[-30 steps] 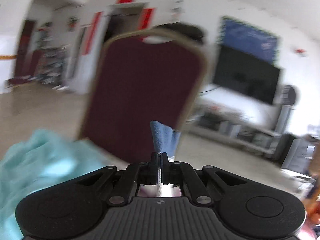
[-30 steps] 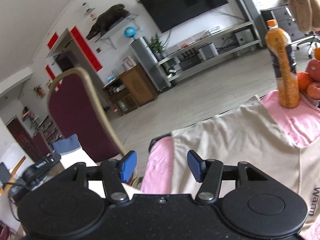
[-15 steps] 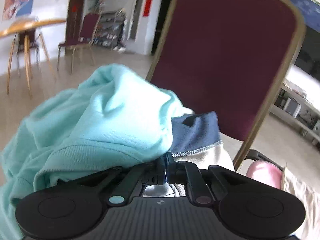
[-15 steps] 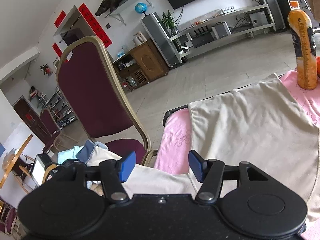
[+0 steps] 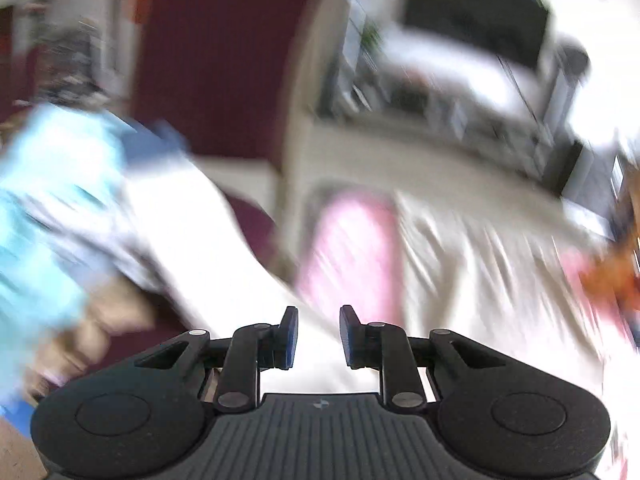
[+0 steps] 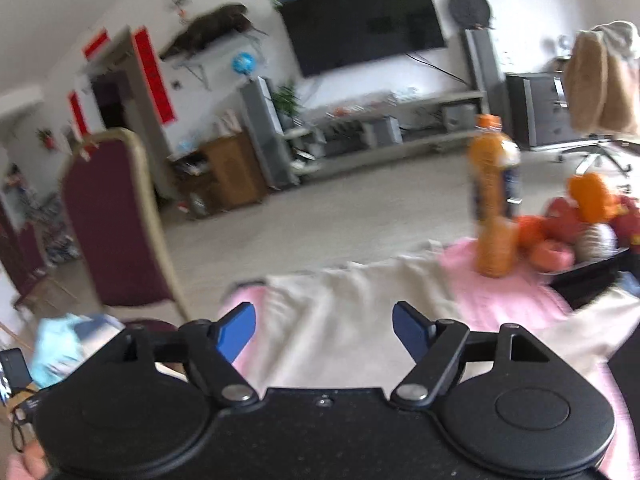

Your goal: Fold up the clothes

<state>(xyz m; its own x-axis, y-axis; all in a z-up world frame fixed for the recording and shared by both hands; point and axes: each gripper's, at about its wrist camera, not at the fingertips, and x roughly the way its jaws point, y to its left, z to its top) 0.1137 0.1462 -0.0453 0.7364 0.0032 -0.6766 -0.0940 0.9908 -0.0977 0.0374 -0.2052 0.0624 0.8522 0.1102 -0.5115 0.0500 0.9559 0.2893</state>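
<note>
Whereas it was clamping cloth half a second ago, the left gripper (image 5: 315, 336) is now standing parted and empty, white garment (image 5: 192, 216) lying beneath. The right gripper (image 6: 324, 330) is staying wide apart over one cream garment (image 6: 340, 320) covering the pink tablecloth (image 6: 516, 300); one orange bottle (image 6: 492, 204), one maroon chair (image 6: 108, 216) beyond.

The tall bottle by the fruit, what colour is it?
The bottle is orange, cap too, with a dark label. It shows best in the right wrist view.

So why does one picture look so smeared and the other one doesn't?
Left wrist view: heavy motion blur smears the clothes and chair; only the left hand-held gripper stays sharp. Right wrist view: milder blur, orange bottle readable, fisheye bending the edges.
</note>
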